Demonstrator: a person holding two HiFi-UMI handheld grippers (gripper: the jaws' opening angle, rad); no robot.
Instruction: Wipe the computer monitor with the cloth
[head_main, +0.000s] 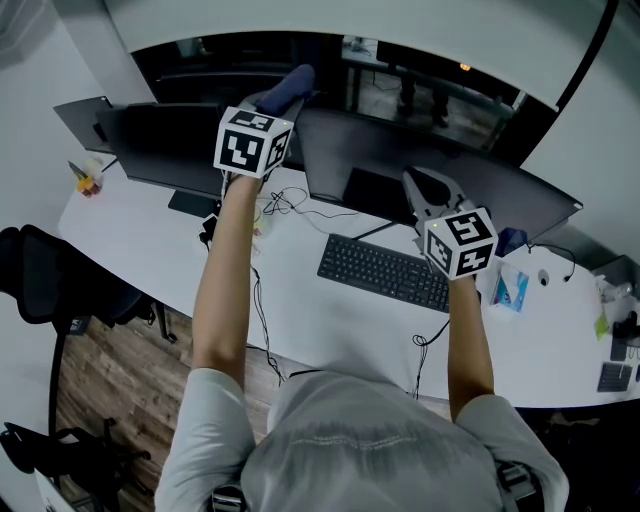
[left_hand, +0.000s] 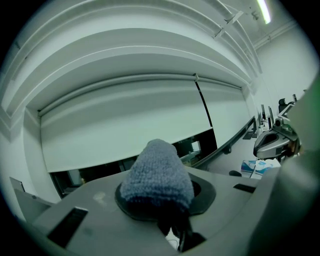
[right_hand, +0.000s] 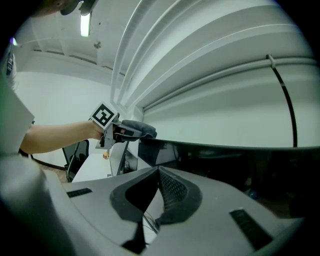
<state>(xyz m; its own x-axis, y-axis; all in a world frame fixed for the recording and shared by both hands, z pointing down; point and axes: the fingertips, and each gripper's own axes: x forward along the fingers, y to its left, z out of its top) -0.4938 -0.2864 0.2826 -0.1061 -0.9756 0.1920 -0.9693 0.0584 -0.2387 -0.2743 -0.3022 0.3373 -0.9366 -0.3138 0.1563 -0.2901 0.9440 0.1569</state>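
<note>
Two dark monitors stand side by side at the back of the white desk: the left monitor (head_main: 160, 145) and the right monitor (head_main: 440, 165). A blue-grey cloth (head_main: 286, 90) is bunched in my left gripper (head_main: 275, 100), which is shut on it and raised at the monitors' top edge, near where the two screens meet. In the left gripper view the cloth (left_hand: 157, 175) hides both jaws. My right gripper (head_main: 428, 188) hovers low in front of the right monitor, above the keyboard; its jaws (right_hand: 159, 171) meet at the tips and hold nothing. The right gripper view shows the cloth (right_hand: 141, 130) at that monitor's (right_hand: 225, 165) top left corner.
A black keyboard (head_main: 385, 270) lies before the right monitor. Thin cables (head_main: 290, 205) trail over the desk (head_main: 150, 250) and off its front edge. A blue tissue pack (head_main: 510, 290) and a mouse (head_main: 543, 277) lie to the right. A black chair (head_main: 50, 285) stands at the left.
</note>
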